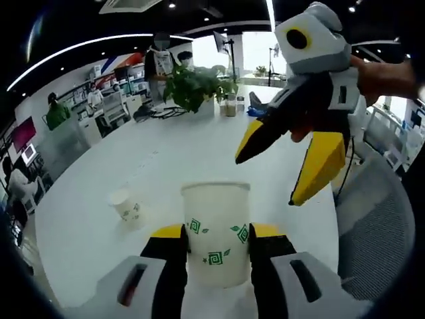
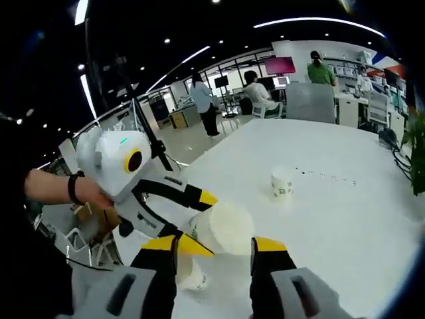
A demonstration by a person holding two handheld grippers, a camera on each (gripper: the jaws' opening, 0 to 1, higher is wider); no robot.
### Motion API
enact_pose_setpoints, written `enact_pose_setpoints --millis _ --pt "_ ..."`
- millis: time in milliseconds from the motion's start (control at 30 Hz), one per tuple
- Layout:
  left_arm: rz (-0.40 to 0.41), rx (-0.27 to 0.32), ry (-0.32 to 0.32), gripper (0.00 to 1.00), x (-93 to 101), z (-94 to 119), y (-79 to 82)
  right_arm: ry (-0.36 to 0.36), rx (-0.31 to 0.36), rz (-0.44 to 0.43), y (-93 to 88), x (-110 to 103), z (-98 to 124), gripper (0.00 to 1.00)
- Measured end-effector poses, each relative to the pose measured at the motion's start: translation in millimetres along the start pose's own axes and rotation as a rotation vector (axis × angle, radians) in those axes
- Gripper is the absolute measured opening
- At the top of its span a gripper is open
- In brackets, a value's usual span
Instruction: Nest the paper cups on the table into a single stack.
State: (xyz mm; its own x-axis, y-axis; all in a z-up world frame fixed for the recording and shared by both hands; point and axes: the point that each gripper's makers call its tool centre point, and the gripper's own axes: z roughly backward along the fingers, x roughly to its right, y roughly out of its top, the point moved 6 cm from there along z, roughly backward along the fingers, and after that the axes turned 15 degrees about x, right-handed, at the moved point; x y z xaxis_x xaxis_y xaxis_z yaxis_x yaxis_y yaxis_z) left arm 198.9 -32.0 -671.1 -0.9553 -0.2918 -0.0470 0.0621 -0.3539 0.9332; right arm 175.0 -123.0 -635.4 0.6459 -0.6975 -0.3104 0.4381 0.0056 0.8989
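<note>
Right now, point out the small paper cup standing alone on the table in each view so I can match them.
Left gripper view: the lone cup stands left of centre, left of the cup held in the left gripper.
Right gripper view: the lone cup stands right of centre, beyond the right gripper.
Shared landmark: the white table.

Open table [image 1: 199, 146] around lone cup [image 1: 126, 206]; plant [image 1: 196, 86] far.
</note>
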Motion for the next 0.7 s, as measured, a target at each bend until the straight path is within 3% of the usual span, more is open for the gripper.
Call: enact_pose_setpoints --millis 167,267,467,700 --pt "0.023 0.013 -0.030 0.34 5.7 0 -4.7 0.063 -0.060 -0.031 -4.2 -10 -10 0.31" --pt "0.031 0.021 -0.043 0.34 13.3 6 -5.1 0.077 -0.096 0.002 -8.5 -13 -16 0.29" --pt "0.040 0.045 -0.055 0.34 17.4 10 -5.0 0.124 -0.123 -0.036 -11.3 -22 -27 0.12" --pt "0.031 0.057 -0.069 0.34 19.0 13 -3.3 0.173 -0.150 -0.069 -12.8 -33 -36 0.06"
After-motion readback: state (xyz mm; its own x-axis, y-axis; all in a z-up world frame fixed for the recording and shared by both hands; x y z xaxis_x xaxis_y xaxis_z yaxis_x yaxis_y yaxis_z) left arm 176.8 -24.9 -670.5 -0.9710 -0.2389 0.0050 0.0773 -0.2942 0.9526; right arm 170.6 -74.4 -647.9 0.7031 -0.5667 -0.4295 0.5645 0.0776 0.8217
